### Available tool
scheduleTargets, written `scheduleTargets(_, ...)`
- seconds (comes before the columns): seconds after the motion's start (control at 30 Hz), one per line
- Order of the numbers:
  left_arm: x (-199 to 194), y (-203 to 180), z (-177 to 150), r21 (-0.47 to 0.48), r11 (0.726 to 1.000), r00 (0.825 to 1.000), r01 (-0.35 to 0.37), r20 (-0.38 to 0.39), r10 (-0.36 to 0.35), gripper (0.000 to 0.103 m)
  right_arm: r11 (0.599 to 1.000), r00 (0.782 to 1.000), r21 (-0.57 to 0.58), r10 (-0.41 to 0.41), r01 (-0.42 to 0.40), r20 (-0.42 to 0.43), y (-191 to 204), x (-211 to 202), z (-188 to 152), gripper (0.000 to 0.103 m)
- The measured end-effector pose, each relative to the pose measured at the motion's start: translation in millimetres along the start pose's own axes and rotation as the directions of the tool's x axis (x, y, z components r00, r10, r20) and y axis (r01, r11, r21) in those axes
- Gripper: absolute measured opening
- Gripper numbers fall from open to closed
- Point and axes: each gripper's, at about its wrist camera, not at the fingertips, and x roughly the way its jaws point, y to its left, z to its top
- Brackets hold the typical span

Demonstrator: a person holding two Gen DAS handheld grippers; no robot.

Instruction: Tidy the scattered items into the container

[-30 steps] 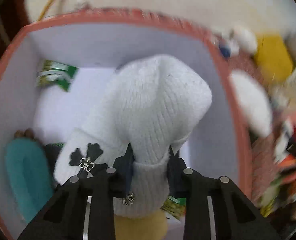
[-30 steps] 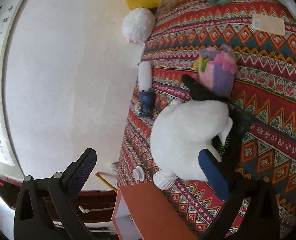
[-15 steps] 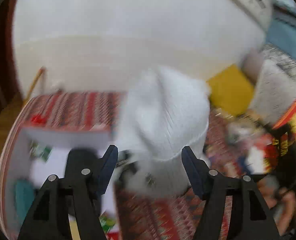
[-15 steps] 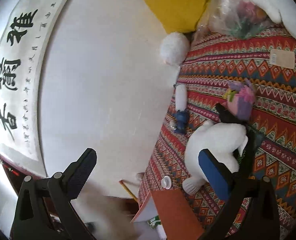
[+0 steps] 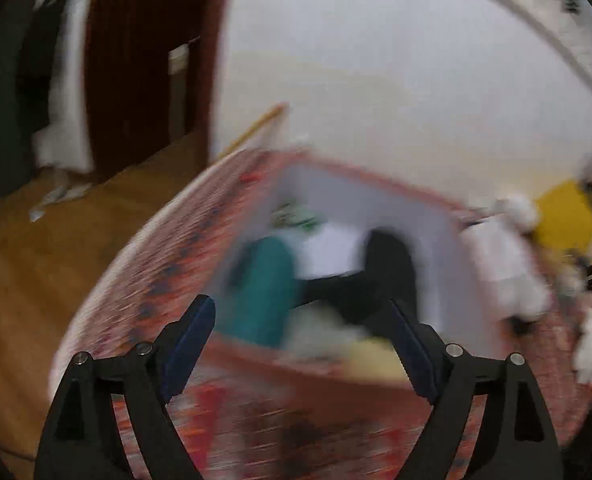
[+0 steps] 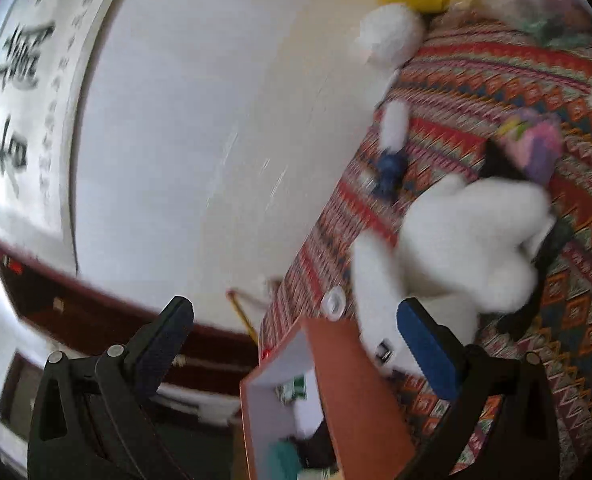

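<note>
the patterned cloth (image 6: 496, 92) covers the work surface and is the largest thing in view. on it stands the container (image 5: 376, 376), an orange box with pale inner walls, already holding a teal item (image 5: 268, 280), a black item (image 5: 376, 280) and a green-and-white packet (image 5: 296, 220); the left view is blurred, so finer detail cannot be told. just beside the box wall lies the white plush (image 6: 468, 240), judged the next thing to tidy. it looks soft, light and compressible, unlikely to slip or break; a pinch across a narrower limb or the body's middle should hold. further off lie a pink-purple toy (image 6: 536, 148) and a small blue-and-white item (image 6: 392, 148). left gripper (image 5: 302, 340): jaws opening, nothing between them. right gripper (image 6: 304, 340): jaws wide apart, empty, one pad near the plush.
</note>
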Motion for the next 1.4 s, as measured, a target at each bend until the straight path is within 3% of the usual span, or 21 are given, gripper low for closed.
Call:
scheduleTargets(0.03, 7, 17, -1, -0.026, 0.999, 0.999, -0.04, -0.028, 0.039, 0.086, 1.0, 1.0, -0.029, -0.003, 0.002, -0.018, 7, 7, -7, 0.102)
scheduleTargets(0.13, 13, 48, -5, -0.079, 0.996, 0.998, -0.033, -0.057, 0.029, 0.086, 0.983, 0.994, -0.174, -0.066, 0.05, -0.09, 39, 43, -50, 0.102)
scheduleTargets(0.23, 18, 56, -12, -0.083, 0.996, 0.995, -0.039, -0.094, 0.031, 0.086, 0.948, 0.957, -0.316, -0.117, 0.029, -0.264, 68, 98, -111, 0.102)
scheduleTargets(0.27, 18, 55, -14, -0.079, 0.996, 0.994, -0.038, -0.105, 0.029, 0.086, 0.933, 0.928, -0.361, -0.141, 0.008, -0.344, 78, 119, -133, 0.102)
scheduleTargets(0.33, 20, 55, -16, -0.078, 0.996, 0.991, -0.035, -0.132, 0.024, 0.086, 0.902, 0.845, -0.428, -0.185, -0.057, -0.502, 91, 156, -173, 0.101)
scheduleTargets(0.37, 18, 55, -16, -0.08, 0.996, 0.991, -0.031, -0.134, 0.02, 0.086, 0.891, 0.785, -0.443, -0.203, -0.1, -0.585, 98, 180, -198, 0.1)
scheduleTargets(0.4, 16, 55, -17, -0.079, 0.997, 0.991, -0.021, -0.131, 0.011, 0.086, 0.887, 0.752, -0.451, -0.226, -0.105, -0.62, 100, 194, -212, 0.099)
scheduleTargets(0.5, 8, 54, -14, -0.05, 0.999, 0.995, -0.009, -0.103, 0.003, 0.086, 0.843, 0.652, -0.53, -0.353, -0.089, -0.671, 104, 237, -260, 0.099)
scheduleTargets(0.67, 3, 64, -12, -0.057, 0.998, 0.996, -0.008, -0.094, 0.002, 0.086, 0.748, 0.456, -0.658, -0.558, -0.087, -0.694, 78, 287, -335, 0.096)
scheduleTargets(0.7, 3, 64, -11, -0.062, 0.998, 0.996, 0.001, -0.094, -0.007, 0.086, 0.773, 0.443, -0.628, -0.534, -0.089, -0.72, 72, 291, -339, 0.08)
scheduleTargets(0.73, 1, 64, -10, -0.062, 0.998, 0.996, 0.004, -0.092, -0.01, 0.086, 0.797, 0.453, -0.596, -0.498, -0.095, -0.739, 68, 292, -337, 0.07)
scheduleTargets(0.77, -1, 62, -9, -0.059, 0.998, 0.996, 0.007, -0.085, -0.012, 0.086, 0.84, 0.482, -0.534, -0.43, -0.096, -0.763, 64, 286, -325, 0.069)
scheduleTargets(0.83, -4, 61, -8, -0.056, 0.998, 0.997, 0.015, -0.074, -0.019, 0.086, 0.879, 0.554, -0.46, -0.321, -0.127, -0.768, 64, 269, -302, 0.068)
scheduleTargets(0.87, -5, 59, -9, -0.05, 0.999, 0.997, 0.021, -0.067, -0.025, 0.086, 0.906, 0.606, -0.399, -0.238, -0.144, -0.759, 62, 250, -282, 0.068)
scheduleTargets(0.93, -8, 56, -9, -0.037, 0.999, 0.998, 0.015, -0.055, -0.017, 0.086, 0.929, 0.672, -0.313, -0.104, -0.198, -0.733, 60, 219, -254, 0.068)
scheduleTargets(1.0, -10, 53, -10, -0.026, 1.0, 0.999, -0.01, -0.038, 0.009, 0.086, 0.944, 0.743, -0.222, 0.037, -0.246, -0.668, 53, 178, -216, 0.068)
scheduleTargets(1.03, -11, 52, -10, -0.025, 0.999, 0.999, -0.019, -0.03, 0.019, 0.086, 0.948, 0.769, -0.203, 0.063, -0.246, -0.636, 52, 164, -202, 0.068)
scheduleTargets(1.07, -12, 50, -10, -0.027, 0.999, 0.999, -0.024, -0.022, 0.024, 0.086, 0.944, 0.81, -0.189, 0.117, -0.271, -0.575, 52, 140, -178, 0.068)
scheduleTargets(1.2, -16, 44, -9, -0.032, 0.998, 0.998, -0.062, 0.022, 0.062, 0.086, 0.928, 0.926, -0.269, 0.16, -0.259, -0.342, 57, 61, -131, 0.068)
scheduleTargets(1.27, -22, 39, -8, -0.022, 0.995, 0.993, -0.1, 0.065, 0.101, 0.086, 0.916, 0.959, -0.322, 0.17, -0.238, -0.226, 70, 24, -119, 0.068)
scheduleTargets(1.4, -31, 32, -6, -0.008, 0.99, 0.982, -0.142, 0.127, 0.142, 0.086, 0.874, 0.973, -0.434, 0.226, -0.219, -0.035, 94, -44, -106, 0.068)
